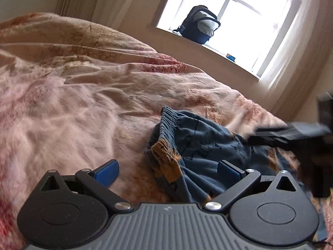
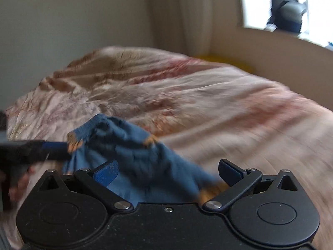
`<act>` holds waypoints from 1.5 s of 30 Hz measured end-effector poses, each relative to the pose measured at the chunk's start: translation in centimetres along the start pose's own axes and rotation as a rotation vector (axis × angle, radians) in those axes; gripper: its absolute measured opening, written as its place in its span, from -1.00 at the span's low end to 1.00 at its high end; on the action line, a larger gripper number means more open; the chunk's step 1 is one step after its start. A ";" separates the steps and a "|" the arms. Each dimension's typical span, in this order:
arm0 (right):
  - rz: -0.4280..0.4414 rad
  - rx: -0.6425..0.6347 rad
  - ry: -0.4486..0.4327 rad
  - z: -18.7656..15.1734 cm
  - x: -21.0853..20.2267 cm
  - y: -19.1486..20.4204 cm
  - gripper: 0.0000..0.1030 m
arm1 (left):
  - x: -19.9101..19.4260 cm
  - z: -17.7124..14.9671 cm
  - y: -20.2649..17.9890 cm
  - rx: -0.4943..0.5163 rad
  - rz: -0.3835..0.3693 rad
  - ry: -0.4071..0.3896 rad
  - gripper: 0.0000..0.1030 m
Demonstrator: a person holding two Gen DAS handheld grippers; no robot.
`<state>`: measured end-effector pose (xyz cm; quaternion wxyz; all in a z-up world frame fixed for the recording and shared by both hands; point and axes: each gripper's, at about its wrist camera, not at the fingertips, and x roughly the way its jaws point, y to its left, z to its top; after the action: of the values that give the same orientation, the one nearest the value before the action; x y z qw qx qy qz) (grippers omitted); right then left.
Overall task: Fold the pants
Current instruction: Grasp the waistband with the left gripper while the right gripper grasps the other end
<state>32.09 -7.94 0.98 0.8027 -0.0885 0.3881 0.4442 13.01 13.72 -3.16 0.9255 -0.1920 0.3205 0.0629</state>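
1. The blue pants [image 1: 199,145] lay crumpled on a pink floral bedspread [image 1: 72,108], toward its near edge, with the gathered elastic waistband [image 1: 166,120] raised and orange patches showing among the folds
2. The left gripper [image 1: 167,171] hung low over the bedspread with its jaws spread wide; its blue pads [image 1: 106,173] gripped nothing, and a bunched fold of the pants lay between the fingers, nearer the right one
3. The right gripper [image 2: 167,171] also stood wide apart, with the blue cloth [image 2: 135,156] heaped between and beneath its fingers, though blur made it impossible to tell whether either pad touched the fabric
4. In the right wrist view, the left gripper reached in from the left edge, its dark tip at the orange-trimmed corner of the waistband [image 2: 72,141]; whether it touched the cloth could not be told
5. In the left wrist view, the right gripper [image 1: 291,133] appeared as a dark, blurred shape over the far right side of the pants
6. Beyond the bed, a dark backpack [image 1: 197,24] sat on the sill of a bright window [image 1: 249,20], and pale curtains [image 1: 87,0] hung to its left
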 end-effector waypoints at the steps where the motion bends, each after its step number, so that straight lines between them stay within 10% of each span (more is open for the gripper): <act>1: -0.020 -0.038 0.009 0.8 1.4 0.6 0.99 | 0.2 0.1 0.0 0.009 0.004 0.003 0.99; 7: -0.132 -0.287 0.049 1.3 6.9 3.7 0.99 | 0.8 0.9 1.1 -0.008 -0.025 0.021 0.99; 13: -0.072 -0.159 0.012 0.8 6.9 1.0 0.99 | 0.8 1.7 2.4 -0.132 -0.034 0.013 0.97; 30: -0.073 -0.289 -0.107 2.3 5.9 5.4 0.99 | 1.4 1.4 3.6 -0.317 -0.131 0.089 -0.16; 34: -0.185 -0.379 -0.066 2.4 8.4 6.4 0.98 | 1.9 1.2 4.0 -0.357 -0.120 0.094 -0.35; 45: -0.302 -0.282 -0.133 -1.9 -2.1 5.5 0.99 | 1.3 1.4 2.7 -0.299 -0.072 0.064 -0.63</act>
<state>26.15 -6.97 2.28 0.8635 -0.2276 0.2507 0.3737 14.19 16.71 -3.86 0.8776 -0.3408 0.3297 0.0703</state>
